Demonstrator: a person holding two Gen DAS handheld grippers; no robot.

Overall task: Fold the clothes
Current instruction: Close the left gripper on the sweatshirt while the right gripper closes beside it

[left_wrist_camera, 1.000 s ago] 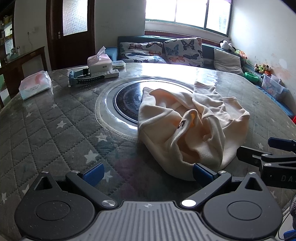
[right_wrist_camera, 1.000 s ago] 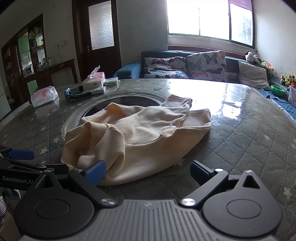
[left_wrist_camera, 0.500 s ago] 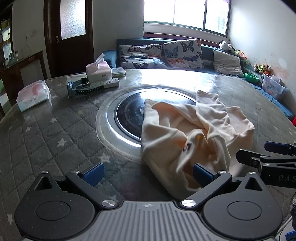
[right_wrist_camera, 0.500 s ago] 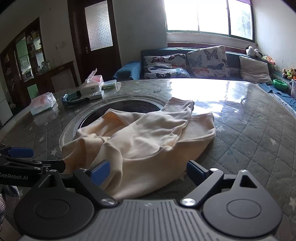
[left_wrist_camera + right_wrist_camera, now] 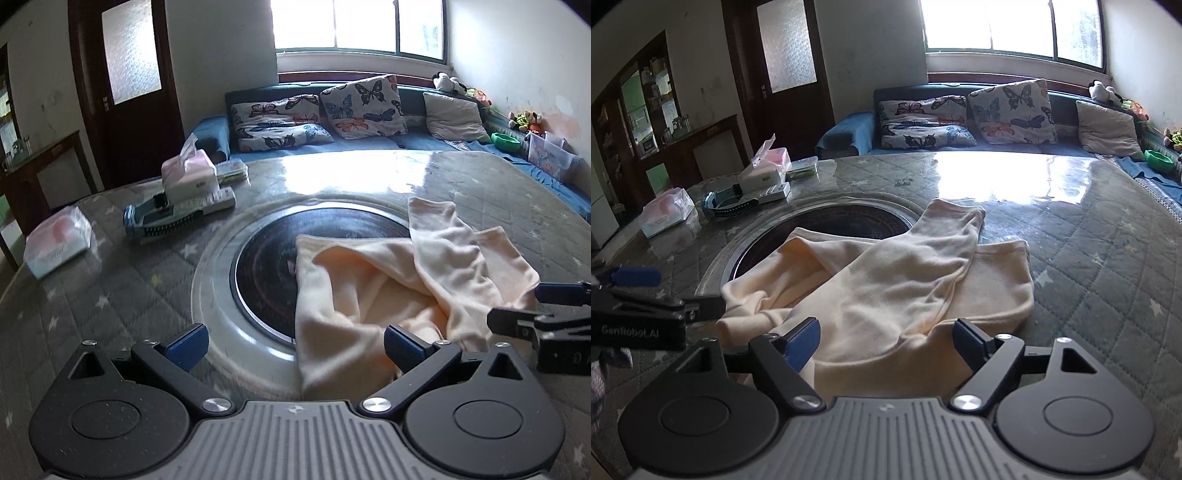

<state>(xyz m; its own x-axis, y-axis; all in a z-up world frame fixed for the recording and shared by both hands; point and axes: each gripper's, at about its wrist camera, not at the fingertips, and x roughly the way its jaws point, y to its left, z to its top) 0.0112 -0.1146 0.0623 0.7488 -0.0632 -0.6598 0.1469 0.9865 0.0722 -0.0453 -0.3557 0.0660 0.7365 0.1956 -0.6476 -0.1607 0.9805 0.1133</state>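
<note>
Right tool (image 5: 886,338), jaws just narrowing but not yet gripping, and left tool (image 5: 295,345), released, straddle the near edge of a crumpled cream knit garment (image 5: 886,284) mid-surface (image 5: 1108,258); the approach step: next, pinch the hem and spread it flat.

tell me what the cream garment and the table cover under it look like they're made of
Cream garment: looks like soft matte knit, perhaps cotton jersey; it slumps in loose folds with stitched hems. Table cover: seems to be quilted fabric with star prints under a clear glossy sheet, plastic or glass, judging by the bright window glare; which one is unclear.
</note>
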